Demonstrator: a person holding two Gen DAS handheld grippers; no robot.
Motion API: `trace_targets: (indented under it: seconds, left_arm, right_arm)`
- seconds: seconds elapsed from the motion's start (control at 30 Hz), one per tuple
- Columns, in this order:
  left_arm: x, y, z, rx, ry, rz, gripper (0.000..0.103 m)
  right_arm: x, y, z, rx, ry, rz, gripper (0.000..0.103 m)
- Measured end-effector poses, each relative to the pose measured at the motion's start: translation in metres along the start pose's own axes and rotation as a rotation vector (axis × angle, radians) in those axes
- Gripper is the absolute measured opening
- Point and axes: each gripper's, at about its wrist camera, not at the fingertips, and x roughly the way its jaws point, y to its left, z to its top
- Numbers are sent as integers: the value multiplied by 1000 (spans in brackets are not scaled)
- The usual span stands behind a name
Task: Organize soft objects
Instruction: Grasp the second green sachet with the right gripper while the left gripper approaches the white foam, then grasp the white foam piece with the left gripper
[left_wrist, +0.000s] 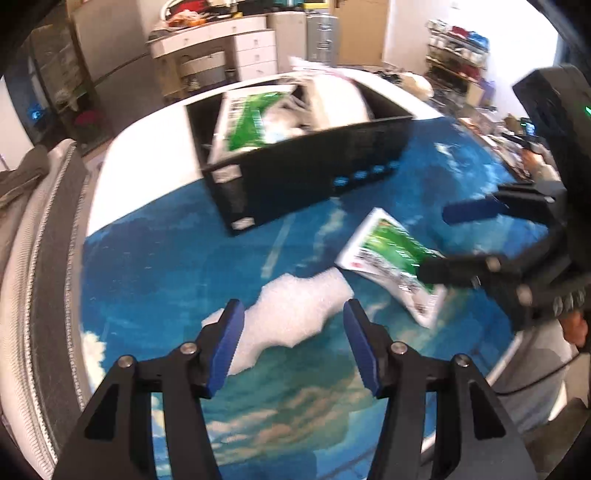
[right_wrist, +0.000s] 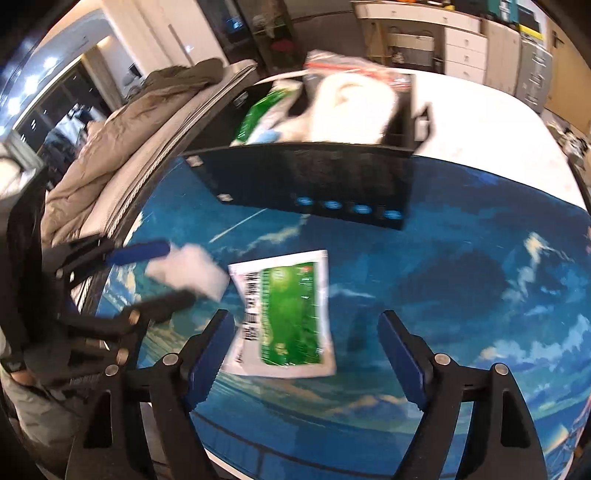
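At lower centre, the left hand-held gripper (left_wrist: 293, 334) stood open over a white foam piece (left_wrist: 295, 325). The right hand-held gripper (right_wrist: 306, 354) gaped above a green packet (right_wrist: 290, 314). Beyond, the black bin (right_wrist: 314, 181) held 1 more packet on the worktop (right_wrist: 480, 118).

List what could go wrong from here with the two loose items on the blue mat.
1. The white foam piece lies between the open left tool; thin and flat, it may slide away.
2. The green-and-white packet lies flat under the open right tool; pads may skid over it.
3. The two tools work close together and might collide.
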Motion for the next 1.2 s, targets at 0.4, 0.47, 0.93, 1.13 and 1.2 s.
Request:
trace_targets:
  seconds: [0.4, 0.47, 0.93, 1.13, 1.2]
  left_arm:
    - [-4, 33, -7, -120, 17, 64, 63]
    - [-5, 26, -11, -119, 26, 44, 63]
    - [3, 62, -2, 12, 66, 10, 86]
    - [21, 51, -17, -16, 117, -46, 83]
    - [16, 35, -24, -11, 124, -80, 83]
  right_arm:
    - [20, 27, 0, -88, 42, -79, 45]
    - [16, 21, -5, -81, 42, -66, 44]
    - [-1, 0, -23, -32, 41, -52, 44]
    - [-3, -3, -26, -31, 49, -42, 44]
    - [-8, -2, -29, -35, 57, -41, 44]
